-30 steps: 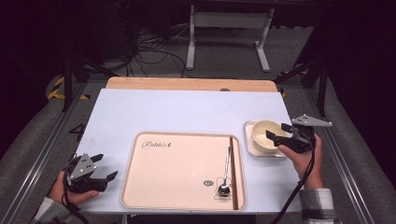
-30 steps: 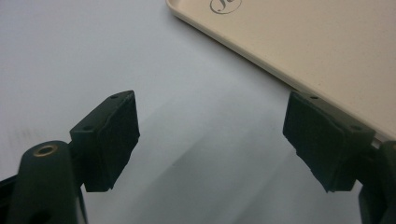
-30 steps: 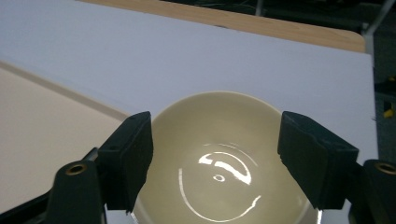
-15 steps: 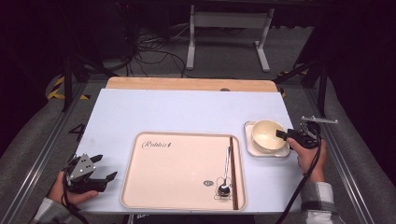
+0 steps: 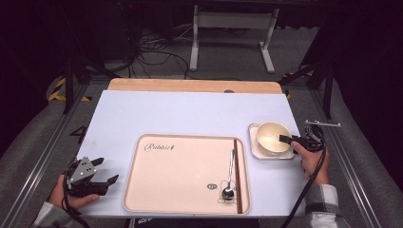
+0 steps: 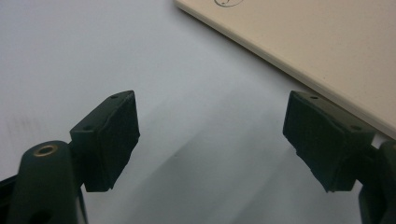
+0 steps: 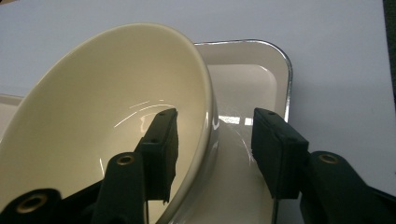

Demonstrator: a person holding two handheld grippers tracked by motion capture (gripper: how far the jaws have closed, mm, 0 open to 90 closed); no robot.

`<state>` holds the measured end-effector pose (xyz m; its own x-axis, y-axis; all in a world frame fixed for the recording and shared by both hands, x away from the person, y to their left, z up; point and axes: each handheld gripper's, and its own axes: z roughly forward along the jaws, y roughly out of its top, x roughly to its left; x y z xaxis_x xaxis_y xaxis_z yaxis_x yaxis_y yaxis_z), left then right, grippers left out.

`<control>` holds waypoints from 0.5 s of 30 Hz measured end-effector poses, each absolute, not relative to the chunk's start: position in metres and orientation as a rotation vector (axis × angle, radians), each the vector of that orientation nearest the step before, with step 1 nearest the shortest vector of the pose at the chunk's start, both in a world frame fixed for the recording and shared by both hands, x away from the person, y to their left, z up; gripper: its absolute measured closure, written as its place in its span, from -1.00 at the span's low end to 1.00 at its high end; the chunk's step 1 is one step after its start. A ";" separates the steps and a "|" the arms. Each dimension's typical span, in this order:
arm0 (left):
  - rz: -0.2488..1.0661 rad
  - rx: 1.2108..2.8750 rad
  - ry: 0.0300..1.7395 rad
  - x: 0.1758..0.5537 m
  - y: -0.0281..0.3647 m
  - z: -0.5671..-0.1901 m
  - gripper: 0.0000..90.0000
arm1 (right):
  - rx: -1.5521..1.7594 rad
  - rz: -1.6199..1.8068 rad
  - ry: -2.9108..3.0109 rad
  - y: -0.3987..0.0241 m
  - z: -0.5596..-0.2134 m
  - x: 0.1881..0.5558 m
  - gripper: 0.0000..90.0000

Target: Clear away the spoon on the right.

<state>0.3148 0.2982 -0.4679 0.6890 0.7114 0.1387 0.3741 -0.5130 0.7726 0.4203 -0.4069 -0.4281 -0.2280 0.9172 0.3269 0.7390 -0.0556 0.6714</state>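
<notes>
Dark room behind, with cables on the floor and a metal stand. In front, a pale worktop (image 5: 190,109) on a wooden board. Near its front edge, a beige tray (image 5: 180,161), with a spoon (image 5: 231,166) and a pair of chopsticks (image 5: 236,171) along its right side, otherwise bare. Just right of the tray, a small square dish (image 5: 253,151) with a cream bowl (image 5: 270,135) standing in it.

At the bowl's right rim, the right claw (image 5: 286,139): straddles the wall, one jaw inside the bowl, the other outside over the dish. Jaws just closing, rim between them, but not clamped. In the right gripper view, a clear gap between the outer pad and the bowl (image 7: 93,116); inner pad close against the wall, touching or not, hard to tell.

At the worktop's near left corner, the left claw (image 5: 107,170): jaws wide apart, nothing between them, just beside the tray's edge, idle by the look of it.

Early in the job, judging by this: reach done, grip only part made. Left to do: finish the squeeze on the rim, lift the bowl off the dish, then most likely carry it over to the bare part of the tray. Bowl not yet raised from the dish.
</notes>
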 end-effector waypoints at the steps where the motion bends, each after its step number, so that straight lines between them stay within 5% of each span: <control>1: 0.579 2.154 0.826 0.315 0.298 -0.468 -0.57 | 1.790 1.150 1.990 -0.406 -0.428 0.421 0.19; 15: 0.578 2.144 0.835 0.316 0.299 -0.469 -0.57 | 1.767 1.142 2.037 -0.400 -0.431 0.422 0.64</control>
